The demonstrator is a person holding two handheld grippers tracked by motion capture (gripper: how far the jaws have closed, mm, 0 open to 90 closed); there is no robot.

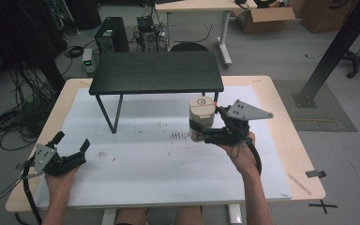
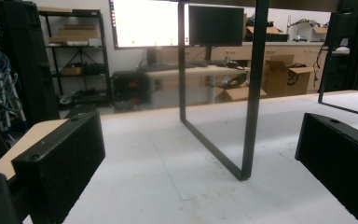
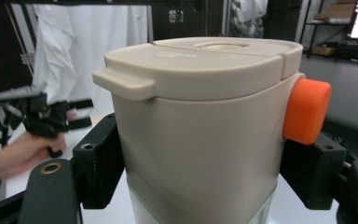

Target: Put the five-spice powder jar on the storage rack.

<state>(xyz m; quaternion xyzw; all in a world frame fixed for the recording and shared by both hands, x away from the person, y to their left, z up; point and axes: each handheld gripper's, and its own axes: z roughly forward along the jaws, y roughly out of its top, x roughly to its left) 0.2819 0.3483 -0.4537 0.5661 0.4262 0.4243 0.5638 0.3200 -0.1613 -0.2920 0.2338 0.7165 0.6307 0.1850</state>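
On a white-covered worktop (image 1: 136, 178) in a cluttered lab, the right tool (image 1: 201, 131) clamps an upright beige canister (image 1: 201, 115) at centre frame, just below-right of the black shelf (image 1: 157, 72); the left tool (image 1: 72, 140), lower left, gapes wide.

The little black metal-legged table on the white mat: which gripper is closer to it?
Right. The right gripper, clamped on the beige lidded canister, is just in front of the small black table's right end. The left gripper, open, sits farther off toward the desk's near left corner.
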